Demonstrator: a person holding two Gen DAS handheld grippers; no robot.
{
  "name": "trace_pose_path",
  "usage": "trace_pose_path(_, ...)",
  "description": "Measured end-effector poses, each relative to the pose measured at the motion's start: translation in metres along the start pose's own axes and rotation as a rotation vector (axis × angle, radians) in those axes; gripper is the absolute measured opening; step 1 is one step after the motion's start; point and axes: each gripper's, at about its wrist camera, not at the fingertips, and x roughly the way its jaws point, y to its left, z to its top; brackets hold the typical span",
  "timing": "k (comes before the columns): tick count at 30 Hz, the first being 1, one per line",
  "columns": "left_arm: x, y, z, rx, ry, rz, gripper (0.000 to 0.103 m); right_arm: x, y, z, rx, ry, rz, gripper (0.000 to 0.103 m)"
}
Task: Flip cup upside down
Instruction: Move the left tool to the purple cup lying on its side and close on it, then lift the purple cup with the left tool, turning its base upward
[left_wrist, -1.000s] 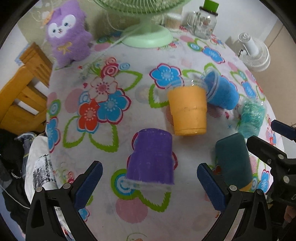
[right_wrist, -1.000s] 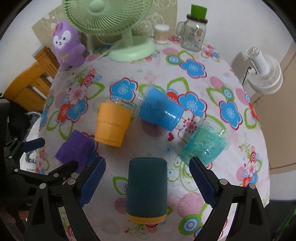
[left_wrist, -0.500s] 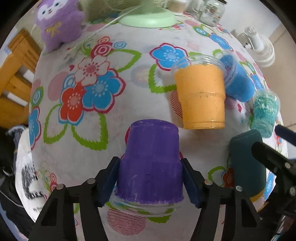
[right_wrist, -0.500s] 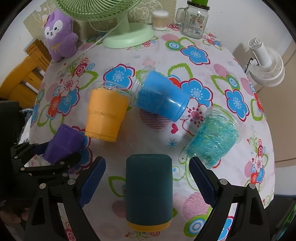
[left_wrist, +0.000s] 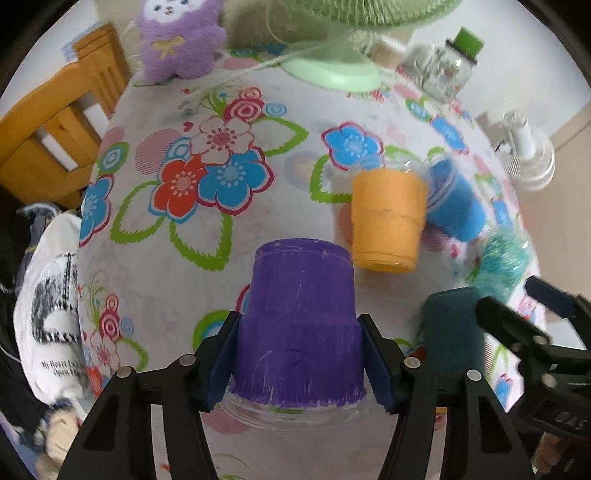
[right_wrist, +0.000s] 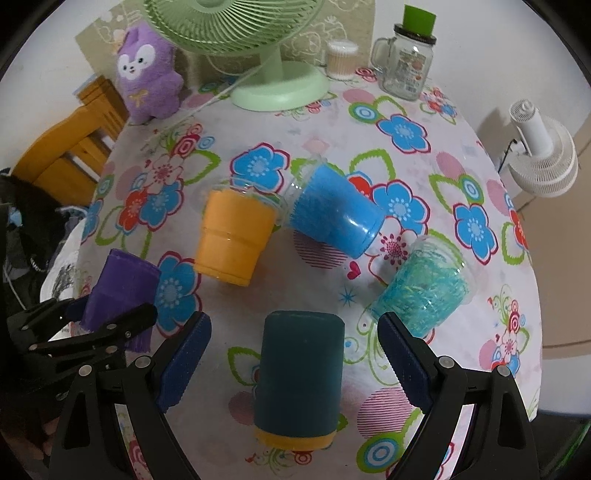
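Observation:
My left gripper (left_wrist: 299, 360) is shut on a purple cup (left_wrist: 301, 325), its blue pads pressed on both sides near the clear rim, which faces the camera. The cup is lifted off the floral tablecloth (left_wrist: 166, 258). In the right wrist view the purple cup (right_wrist: 118, 291) sits in the left gripper (right_wrist: 110, 325) at the left. My right gripper (right_wrist: 291, 362) is open, with a dark teal cup (right_wrist: 299, 373) lying on its side between its fingers, untouched. Orange (right_wrist: 232, 236), blue (right_wrist: 336, 221) and turquoise (right_wrist: 421, 291) cups lie on their sides.
A green fan (right_wrist: 277, 85), a purple plush toy (right_wrist: 147, 81), a glass jar with a green lid (right_wrist: 406, 70) and a cotton-swab tub (right_wrist: 341, 59) stand at the table's back. A wooden chair (right_wrist: 66, 158) is at the left, a white fan (right_wrist: 543, 155) at the right.
My left gripper closed around the purple cup and lifted it, tilting upward. My right gripper stayed open over the dark teal cup and barely moved.

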Motion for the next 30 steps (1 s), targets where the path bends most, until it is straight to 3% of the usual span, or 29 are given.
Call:
trace_pose_path(7, -0.028, -0.013, -0.013, -0.110, -0.053, -0.033, 0.064, -0.023, -0.009, -0.008, -0.052, -0.037, 0.040, 0.093)
trace_pose_path(22, -0.067, -0.102, -0.047, -0.138, -0.115, -0.005, 0.064, -0.073, -0.077, -0.040, -0.089, -0.075, 0.075, 0.093)
trace_pose_path(30, -0.065, -0.148, -0.059, -0.133, -0.133, -0.009, 0.064, -0.090, -0.116, -0.048, -0.086, -0.120, 0.066, 0.093)
